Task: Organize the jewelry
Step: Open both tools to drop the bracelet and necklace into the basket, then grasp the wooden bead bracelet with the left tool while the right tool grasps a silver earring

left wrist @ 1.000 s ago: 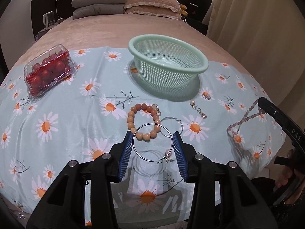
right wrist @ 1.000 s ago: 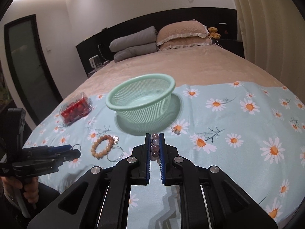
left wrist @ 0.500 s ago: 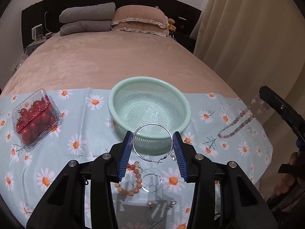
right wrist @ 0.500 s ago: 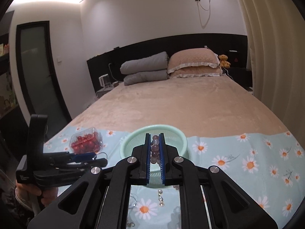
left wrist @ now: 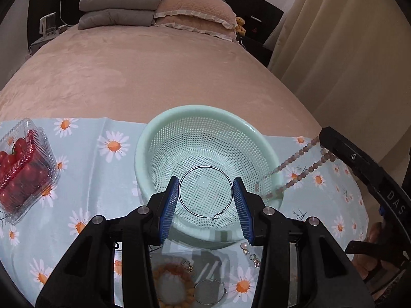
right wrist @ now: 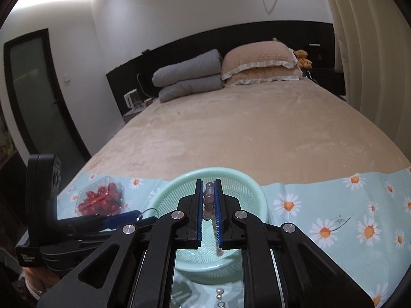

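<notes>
Reading "DAS" on right tongs (left wrist: 326, 138)

A bedroom in a home. Ahead of the grippers stretches a wide bed (right wrist: 257, 133) under a tan plush cover, with frilled pillows (right wrist: 259, 64) and a folded grey quilt (right wrist: 187, 77) against a dark headboard (right wrist: 231, 38). A small teddy bear (right wrist: 303, 58) sits far right, cream curtains (left wrist: 346, 51) hang right, a dark door (right wrist: 33, 89) stands left.
</notes>
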Demonstrator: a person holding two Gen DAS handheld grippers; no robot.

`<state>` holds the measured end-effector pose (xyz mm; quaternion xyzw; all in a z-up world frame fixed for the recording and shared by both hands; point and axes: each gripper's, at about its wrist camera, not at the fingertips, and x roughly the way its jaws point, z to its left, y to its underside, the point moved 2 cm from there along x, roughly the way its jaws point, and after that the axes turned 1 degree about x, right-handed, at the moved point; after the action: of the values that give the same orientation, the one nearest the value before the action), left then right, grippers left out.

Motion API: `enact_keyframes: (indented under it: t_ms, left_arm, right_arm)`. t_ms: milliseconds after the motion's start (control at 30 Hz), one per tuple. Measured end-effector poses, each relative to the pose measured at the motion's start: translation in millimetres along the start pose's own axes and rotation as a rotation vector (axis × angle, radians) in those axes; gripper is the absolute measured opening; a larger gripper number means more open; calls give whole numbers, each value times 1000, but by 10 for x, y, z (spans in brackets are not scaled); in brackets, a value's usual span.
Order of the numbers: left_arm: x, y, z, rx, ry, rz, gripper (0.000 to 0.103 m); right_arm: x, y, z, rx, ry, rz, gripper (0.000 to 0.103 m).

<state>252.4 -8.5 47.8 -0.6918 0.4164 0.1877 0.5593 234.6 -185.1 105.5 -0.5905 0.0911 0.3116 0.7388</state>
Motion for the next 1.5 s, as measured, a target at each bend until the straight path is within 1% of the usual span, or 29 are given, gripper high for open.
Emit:
enact_keyframes:
  t_ms: [67,167,267,367,433,467,533,567,600,633,667,700,733,767,833,933,1000,1067,1267,1400,1500]
  left_arm:
    - [58,-1,27,-9,16,7,44]
    - [85,8,24,18,-17,-5,44]
    - [136,42,-1,48,-36,7,44]
    - [144,80,-27,77,-59,9,44]
    - [147,90,-4,69,-56,12,44]
    - [156,88,19,58,-56,13,45]
    - [173,88,49,54,-71,12,45]
    - [183,93,61,57,-84,14,46]
    - [188,97,80,60,-85,13,49]
    - [183,93,110,57,-83,6,63]
    - [161,88,136,48,-93,-3,73]
    - [130,80,170,35,-113,-21,87]
    - [93,66,206,20,-136,-40,91]
    - [65,60,246,10,-151,-50,91]
    - [38,57,323,-8,-160,-52,97]
    - [29,62,421,-47,-164,-29,97]
    - [18,66,459,-63,-143,-15,97]
    - [-8,76,473,-66,-149,-11,97]
    - [-61,177,468,30,-210,-9,97]
    - [-31,246,557,-1,-180,25,97]
    - [-70,295,617,-37,-155,23,97]
  right_arm:
    - [100,55,-47,1,22,36,8]
    - [143,118,-77,-7,37,37,8]
    - [199,224,-120,0,53,39,8]
    - [293,338,-176,14,64,61,8]
    - [335,411,-219,20,84,65,8]
    - [352,432,-233,17,92,67,11]
    - [375,430,-239,10,110,77,12]
    - [367,412,-245,13,108,73,20]
    - [333,396,-261,22,112,54,41]
    - [288,384,-288,36,133,27,59]
    - [229,374,-319,50,156,-7,85]
    - [177,359,-352,59,171,-35,86]
    - [145,343,-391,72,171,-38,86]
    - [122,325,-438,89,162,-36,86]
    - [68,318,-530,138,150,-44,86]
    - [23,316,-628,187,161,-45,86]
    - [1,303,-653,192,174,-41,86]
    - [-27,290,-653,181,184,-40,86]
    - [-139,275,-628,129,208,-34,86]
    - [-190,247,-623,116,211,-28,86]
    - [-217,241,-607,99,211,-14,86]
